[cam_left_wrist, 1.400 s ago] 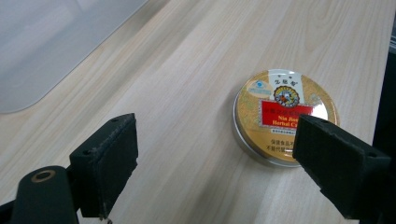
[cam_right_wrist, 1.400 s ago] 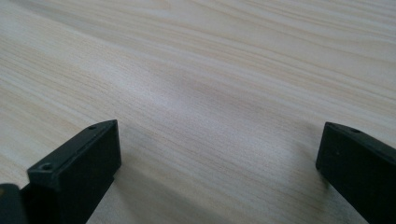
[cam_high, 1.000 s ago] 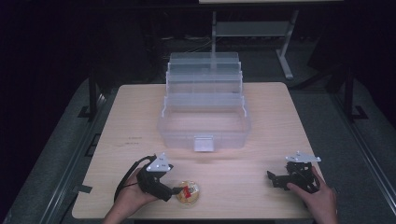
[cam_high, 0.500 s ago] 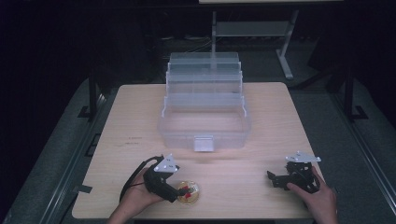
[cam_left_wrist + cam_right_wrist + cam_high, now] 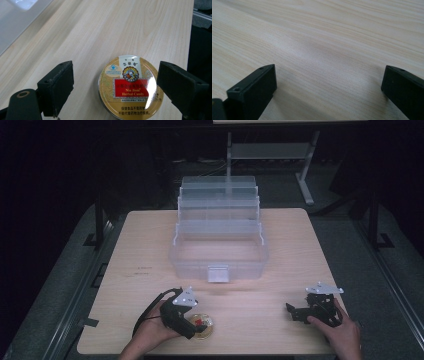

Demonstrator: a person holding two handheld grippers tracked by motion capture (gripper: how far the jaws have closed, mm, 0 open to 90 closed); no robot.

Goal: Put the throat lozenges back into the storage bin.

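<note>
A round gold candy tin (image 5: 131, 86) with a red label lies flat on the wooden table (image 5: 150, 250), near its front edge (image 5: 202, 324). My left gripper (image 5: 115, 86) is open, one jaw on each side of the tin, with a gap on the left and the right jaw close to the rim. In the high view my left gripper (image 5: 196, 327) sits low over the tin. My right gripper (image 5: 292, 312) rests near the front right of the table, open over bare wood (image 5: 329, 82).
A clear plastic tiered toolbox (image 5: 219, 237) stands open in the middle of the table, its latch facing me. The table's right edge is close beyond the tin in the left gripper view. Dark floor and a metal stand (image 5: 270, 152) lie behind.
My left gripper has slid right and forward, so its jaws now straddle the tin. The right gripper has stayed still.
</note>
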